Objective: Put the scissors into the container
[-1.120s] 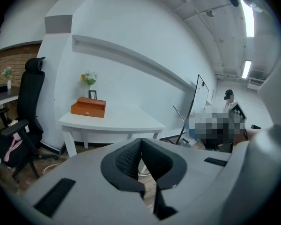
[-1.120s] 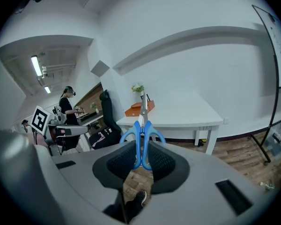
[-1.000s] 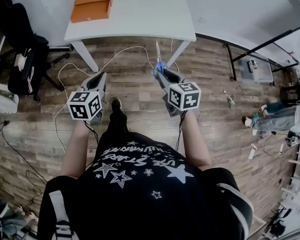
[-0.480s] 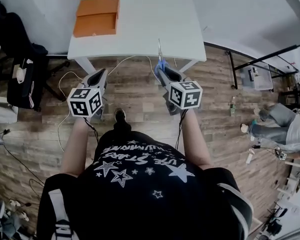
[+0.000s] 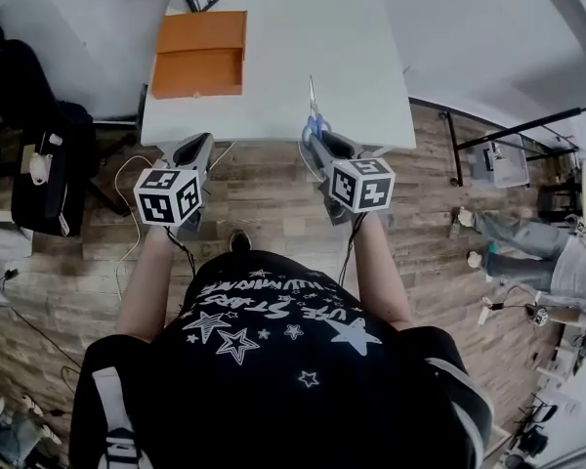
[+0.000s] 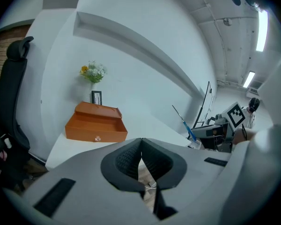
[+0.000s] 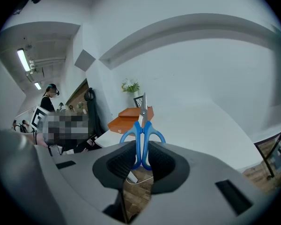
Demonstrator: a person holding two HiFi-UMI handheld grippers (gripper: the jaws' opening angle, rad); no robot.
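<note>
Blue-handled scissors pinched at the handle loops by the right gripper, blades pointing to twelve o'clock over the white table. Open orange container at eleven o'clock. Left gripper closed, empty. Probably light, rigid, slippery; best held by the handles.

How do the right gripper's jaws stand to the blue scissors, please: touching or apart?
Touching. The right gripper view shows the right gripper closed on the blue scissors, its jaws pressing both handle loops with no gap on either side.
</note>
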